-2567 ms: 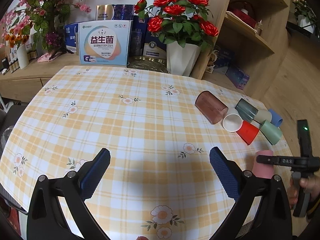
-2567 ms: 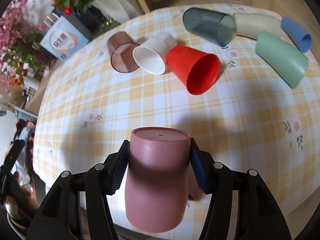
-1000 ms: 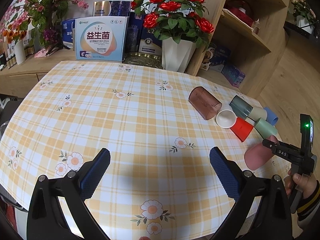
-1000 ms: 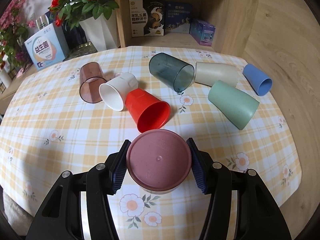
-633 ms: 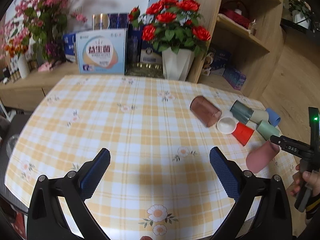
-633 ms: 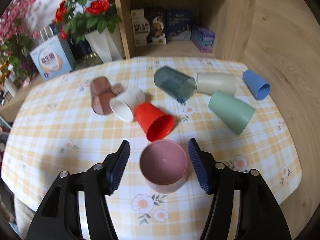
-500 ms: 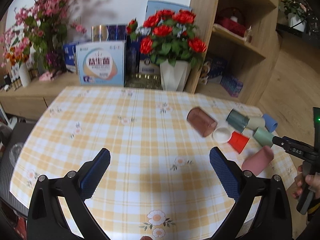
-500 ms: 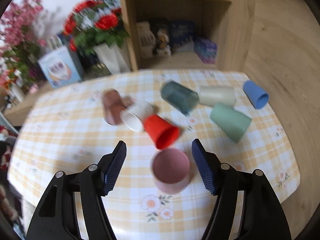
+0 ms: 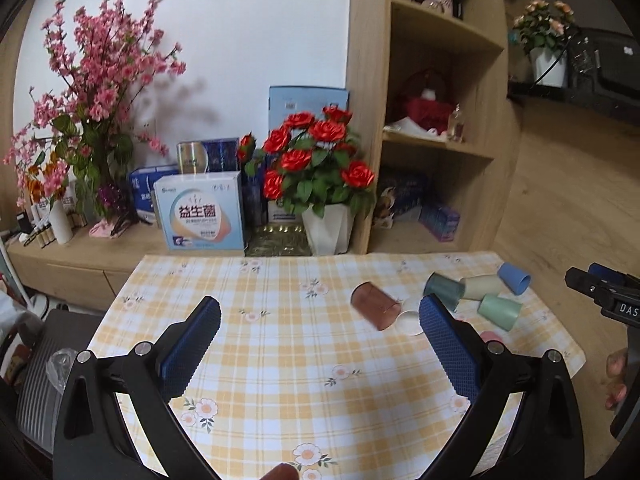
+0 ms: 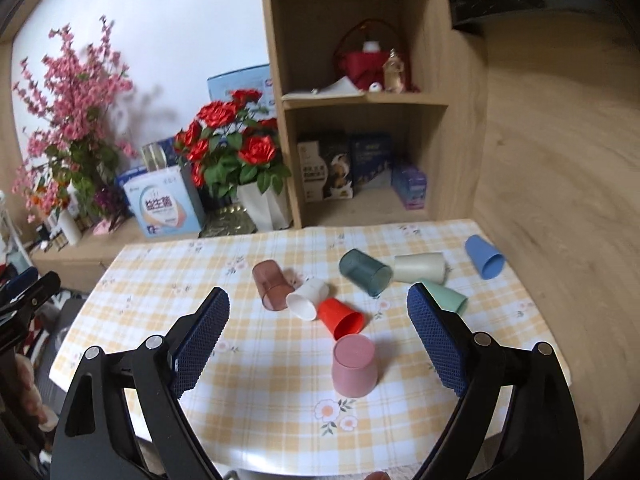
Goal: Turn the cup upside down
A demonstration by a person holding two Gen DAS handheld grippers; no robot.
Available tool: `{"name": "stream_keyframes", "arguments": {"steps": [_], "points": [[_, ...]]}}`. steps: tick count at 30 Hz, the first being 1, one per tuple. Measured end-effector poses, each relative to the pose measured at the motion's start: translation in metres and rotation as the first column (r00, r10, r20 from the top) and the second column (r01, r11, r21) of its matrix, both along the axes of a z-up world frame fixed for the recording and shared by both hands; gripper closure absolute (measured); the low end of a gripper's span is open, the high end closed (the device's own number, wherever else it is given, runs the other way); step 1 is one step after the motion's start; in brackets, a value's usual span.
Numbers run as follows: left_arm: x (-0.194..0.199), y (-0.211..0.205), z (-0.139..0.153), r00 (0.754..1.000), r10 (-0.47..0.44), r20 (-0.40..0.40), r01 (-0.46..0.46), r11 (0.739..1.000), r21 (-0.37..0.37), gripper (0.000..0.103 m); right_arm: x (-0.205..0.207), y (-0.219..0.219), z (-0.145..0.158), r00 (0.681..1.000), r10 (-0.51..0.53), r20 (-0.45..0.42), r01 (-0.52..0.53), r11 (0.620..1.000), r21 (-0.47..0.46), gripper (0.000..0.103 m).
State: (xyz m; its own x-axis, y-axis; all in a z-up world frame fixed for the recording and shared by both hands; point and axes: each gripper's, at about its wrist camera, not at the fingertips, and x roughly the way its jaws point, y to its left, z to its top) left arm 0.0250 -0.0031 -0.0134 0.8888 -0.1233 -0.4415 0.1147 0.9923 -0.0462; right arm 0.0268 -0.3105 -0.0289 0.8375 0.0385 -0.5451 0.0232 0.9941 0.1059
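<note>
A checked, flower-printed tabletop (image 10: 248, 364) fills the lower half of both wrist views, backed by a wooden shelf unit (image 10: 360, 96) and a white pot of red roses (image 10: 264, 204) on the low cabinet beyond. Two handheld grippers hang well above the cloth: the right gripper (image 10: 318, 336) with its blue pads spread wide and nothing between them, and the left gripper (image 9: 320, 344) likewise splayed open over bare cloth. Directly below the right gripper stands the pink cup (image 10: 354, 365), base up and mouth down near the front edge, so the flip appears complete for this one. Just behind it lie the others on their sides: a red cup (image 10: 342, 318) nearly touching the pink one, a white cup (image 10: 307, 299), a brown translucent cup (image 10: 272, 285), a dark teal cup (image 10: 365, 272), a cream cup (image 10: 419, 268), a pale green cup (image 10: 444, 295) partly hidden by a finger, and a blue cup (image 10: 484, 262) close to the far right edge. The risks from here look modest but real: the lying cups can roll, so a careless reach for the red one could knock the pink cup over or toward the front edge, and the blue cup could roll off the side.
</note>
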Motion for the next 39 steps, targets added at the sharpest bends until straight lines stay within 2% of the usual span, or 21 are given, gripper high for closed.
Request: {"name": "stream_keyframes", "arguments": {"steps": [8,16,39], "points": [[-0.019,-0.009,0.016,0.999,0.003,0.032,-0.003,1.0,0.014,0.006,-0.029,0.001,0.02,0.999,-0.01,0.046,0.012,0.999,-0.046,0.016],[-0.028,-0.01,0.02,0.999,0.007,0.048,-0.007,1.0,0.011,0.006,-0.039,0.0,0.034,0.995,-0.019,0.1,0.025,0.998,-0.057,0.016],[-0.031,-0.005,0.027,0.998,0.008,0.067,-0.008,1.0,-0.004,0.006,-0.041,0.003,0.041,0.993,-0.019,0.114,0.029,0.996,-0.085,0.016]]}}
